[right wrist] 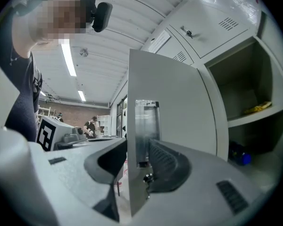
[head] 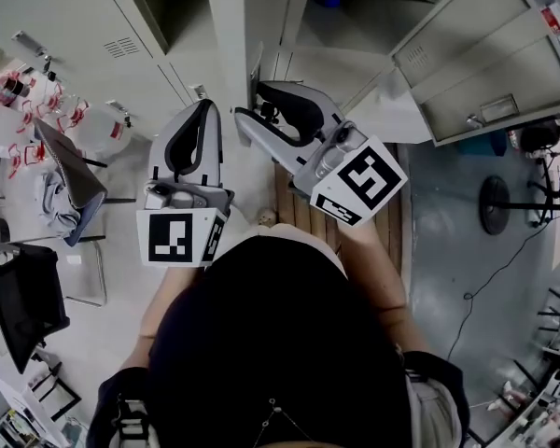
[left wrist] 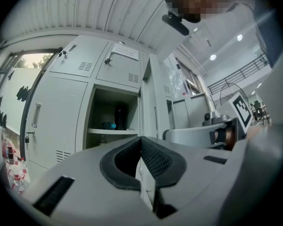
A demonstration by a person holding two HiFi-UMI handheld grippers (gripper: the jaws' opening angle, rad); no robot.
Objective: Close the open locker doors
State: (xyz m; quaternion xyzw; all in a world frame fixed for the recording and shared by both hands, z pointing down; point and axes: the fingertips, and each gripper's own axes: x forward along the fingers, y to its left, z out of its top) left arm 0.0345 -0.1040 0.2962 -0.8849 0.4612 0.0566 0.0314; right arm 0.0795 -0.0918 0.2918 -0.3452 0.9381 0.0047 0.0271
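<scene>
A bank of pale grey lockers (head: 65, 17) stands in front of me. The narrow edge of one open locker door (right wrist: 153, 102) with its metal latch plate sits between the jaws of my right gripper (right wrist: 137, 142), which are shut on it; the same door edge (head: 259, 68) and right gripper (head: 252, 103) show in the head view. Another wide-open door (head: 485, 54) hangs at the right. My left gripper (head: 207, 105) is held beside the right one, shut with nothing in it (left wrist: 141, 139). Beyond it is an open compartment (left wrist: 114, 119) holding a dark bottle.
A chair (head: 70, 171) and a table with small bottles (head: 33, 110) stand at the left. A wooden pallet (head: 294, 203) lies under my feet. A round stand base (head: 495, 203) and a cable are on the floor at the right. People stand far back (right wrist: 92, 124).
</scene>
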